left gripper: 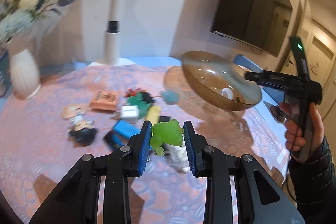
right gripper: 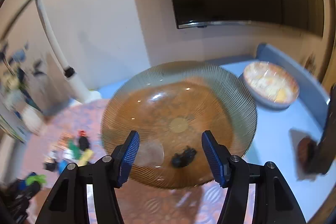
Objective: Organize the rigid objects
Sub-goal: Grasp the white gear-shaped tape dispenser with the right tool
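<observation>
- The pile of small toys [left gripper: 130,110] lay on the table [left gripper: 42,150], at about 11 o'clock from the left gripper [left gripper: 168,125].
- The left gripper was nearly closed. Its blue pads [left gripper: 147,140] squeezed the green frog [left gripper: 167,134] from both sides, and the frog was up off the table.
- The glass bowl [left gripper: 210,77] was at about 2 o'clock from the frog and a bit higher. It was tipped, with its open side up and facing a little toward the frog. A small dark thing [right gripper: 182,159] lay inside it, near the low edge.
- The right gripper [right gripper: 170,135] was at the bowl's right edge, at about 3 o'clock. Its jaws stood wide apart, and in its own view the pads did not press on the bowl. I could not tell what kept the bowl tipped.
- I think the frog goes into the bowl next. The left hand had the frog, so it would have to carry it up and to the right, over the near rim.
</observation>
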{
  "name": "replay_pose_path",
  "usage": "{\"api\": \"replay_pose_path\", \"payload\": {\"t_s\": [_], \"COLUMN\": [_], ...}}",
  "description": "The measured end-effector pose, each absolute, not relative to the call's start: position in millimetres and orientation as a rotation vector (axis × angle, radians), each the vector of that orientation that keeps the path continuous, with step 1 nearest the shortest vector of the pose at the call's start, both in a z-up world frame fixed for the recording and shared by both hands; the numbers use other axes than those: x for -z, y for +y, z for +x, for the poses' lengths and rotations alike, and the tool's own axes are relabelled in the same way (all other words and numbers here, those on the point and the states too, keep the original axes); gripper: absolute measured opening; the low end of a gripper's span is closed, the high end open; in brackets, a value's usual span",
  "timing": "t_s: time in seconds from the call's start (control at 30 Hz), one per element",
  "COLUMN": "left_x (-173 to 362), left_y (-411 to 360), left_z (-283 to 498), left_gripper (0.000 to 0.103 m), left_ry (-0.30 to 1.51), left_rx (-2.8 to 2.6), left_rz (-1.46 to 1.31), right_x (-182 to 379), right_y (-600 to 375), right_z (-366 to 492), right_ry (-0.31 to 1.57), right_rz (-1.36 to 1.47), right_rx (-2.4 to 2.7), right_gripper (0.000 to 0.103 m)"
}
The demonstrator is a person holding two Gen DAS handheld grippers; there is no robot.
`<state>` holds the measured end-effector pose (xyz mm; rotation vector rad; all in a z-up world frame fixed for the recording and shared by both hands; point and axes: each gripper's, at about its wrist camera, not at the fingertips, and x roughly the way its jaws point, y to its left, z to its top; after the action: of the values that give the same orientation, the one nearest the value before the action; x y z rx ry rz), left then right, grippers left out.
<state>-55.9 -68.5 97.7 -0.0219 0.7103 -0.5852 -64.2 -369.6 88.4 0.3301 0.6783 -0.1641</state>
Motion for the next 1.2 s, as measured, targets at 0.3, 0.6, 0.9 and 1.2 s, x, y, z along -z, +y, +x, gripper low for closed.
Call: {"api": "replay_pose_path", "payload": {"t_s": [0.3,0.6,0.9,1.2], "left_x": [-63.7,-29.8,-31.0,-30.8], "left_y": [-7.7,0.4,5.8,4.7], "left_z": [-53.1,-46.5,-46.4,-47.2], "left_gripper": [0.028,0.028,0.028,0.028], "left_ry": [0.77,0.842,0.809,0.799], "left_rx": [0.436,0.437,0.437,0.427], "left_rz": [-0.051,-0.061,-0.082,-0.07], "right_x": [-68.2,6.0,6.8,3.2], "right_y": [-272.5,-212.3,-206.3,-204.9], "right_z": [-88.5,-64.4,-49.7,-55.1], "right_ry": [0.725,0.901,0.894,0.865], "right_rz": [0.236,0.195,0.251,0.214], "right_rx": [-0.169,-0.23,-0.23,-0.205], "right_gripper": [0.073,0.074,0.064,0.036]}}
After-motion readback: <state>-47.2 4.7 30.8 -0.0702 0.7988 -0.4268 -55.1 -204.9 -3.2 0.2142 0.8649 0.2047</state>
